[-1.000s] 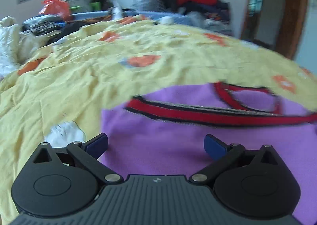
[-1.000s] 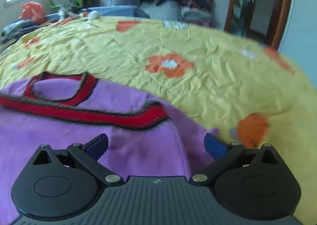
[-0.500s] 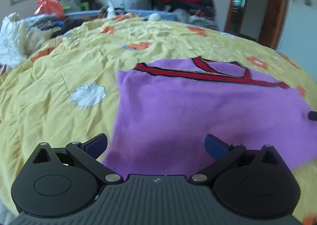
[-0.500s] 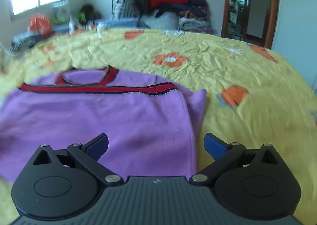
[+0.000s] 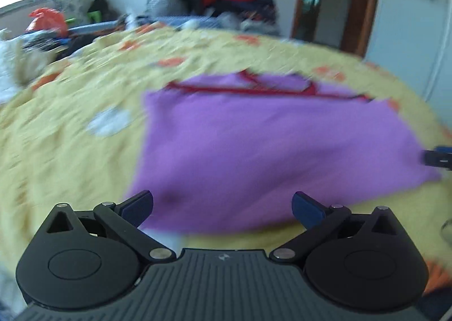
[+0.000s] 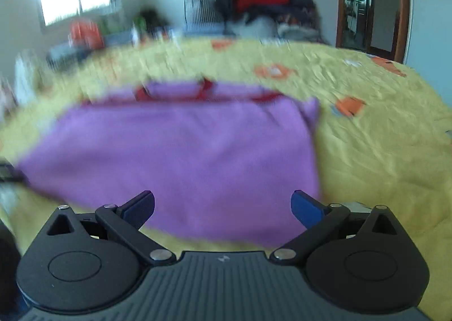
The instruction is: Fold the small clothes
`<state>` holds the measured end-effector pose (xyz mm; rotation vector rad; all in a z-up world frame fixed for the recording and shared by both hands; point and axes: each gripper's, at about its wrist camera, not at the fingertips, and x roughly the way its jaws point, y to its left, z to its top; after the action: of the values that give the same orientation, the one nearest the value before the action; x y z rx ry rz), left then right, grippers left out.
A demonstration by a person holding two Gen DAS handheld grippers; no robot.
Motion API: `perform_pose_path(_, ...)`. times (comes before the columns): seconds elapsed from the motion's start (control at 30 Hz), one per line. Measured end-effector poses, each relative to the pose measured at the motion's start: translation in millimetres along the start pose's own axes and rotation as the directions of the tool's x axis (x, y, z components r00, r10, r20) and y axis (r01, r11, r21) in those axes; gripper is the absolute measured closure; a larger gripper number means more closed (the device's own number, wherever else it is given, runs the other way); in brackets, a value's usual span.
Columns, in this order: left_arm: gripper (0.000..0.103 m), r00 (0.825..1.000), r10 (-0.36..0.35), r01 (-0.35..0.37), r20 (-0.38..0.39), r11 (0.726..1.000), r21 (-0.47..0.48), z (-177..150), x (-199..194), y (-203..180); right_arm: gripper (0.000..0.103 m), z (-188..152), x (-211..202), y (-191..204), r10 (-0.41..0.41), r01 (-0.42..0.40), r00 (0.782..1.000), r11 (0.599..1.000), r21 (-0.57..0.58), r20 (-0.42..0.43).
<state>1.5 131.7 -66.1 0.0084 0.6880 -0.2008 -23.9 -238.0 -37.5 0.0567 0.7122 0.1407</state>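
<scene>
Nearest the lens in the left wrist view, the left gripper [image 5: 223, 205] hangs with its blue-padded jaws spread wide and nothing between them, poised over the near hem of the purple knitted sweater with red trim [image 5: 268, 148]; that wide spread suits a scoop under the hem's left corner, which lies just ahead of the left pad. The right gripper [image 6: 223, 205] is released in the same way, empty, its pads straddling the sweater's near right corner in its own view, and its dark tip also shows at the far right edge of the left view. Placing one gripper at each lower corner looks like the set-up for lifting the hem and carrying it toward the neckline, so the fold is probably not yet begun. The sweater lies spread flat, front down or up I cannot tell through the blur, with its red-edged collar pointing away. It rests on the yellow bedspread with orange flowers [image 6: 381, 151], a broad, soft working surface. Beyond the bed a heap of dark and red clothes [image 6: 260, 2] is stacked against the wall, perhaps awaiting the same treatment.
</scene>
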Motion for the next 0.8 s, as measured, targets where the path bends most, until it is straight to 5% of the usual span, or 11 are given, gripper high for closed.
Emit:
perform_pose_path(0.1,0.000,0.999,-0.032,0.031,0.026,0.999,0.021,12,28,-34,0.000,4,15,34,-0.044,0.045,0.994,0.999,-0.005,0.098)
perform_pose_path(0.23,0.000,0.999,0.026,-0.024,-0.030,0.998,0.065,11,73,-59,0.000,18,79,69,-0.036,0.030,0.998,0.993,-0.116,-0.050)
perform_pose_path(0.3,0.000,0.999,0.045,-0.043,-0.021,0.996,0.082,2,77,-61,0.000,12,99,76,-0.094,0.082,0.992,0.988,-0.135,-0.087)
perform_pose_path(0.8,0.000,0.998,0.063,-0.062,-0.014,0.998,0.031,-24,40,-53,0.000,-16,63,67,-0.064,0.046,0.992,0.987,-0.157,-0.113)
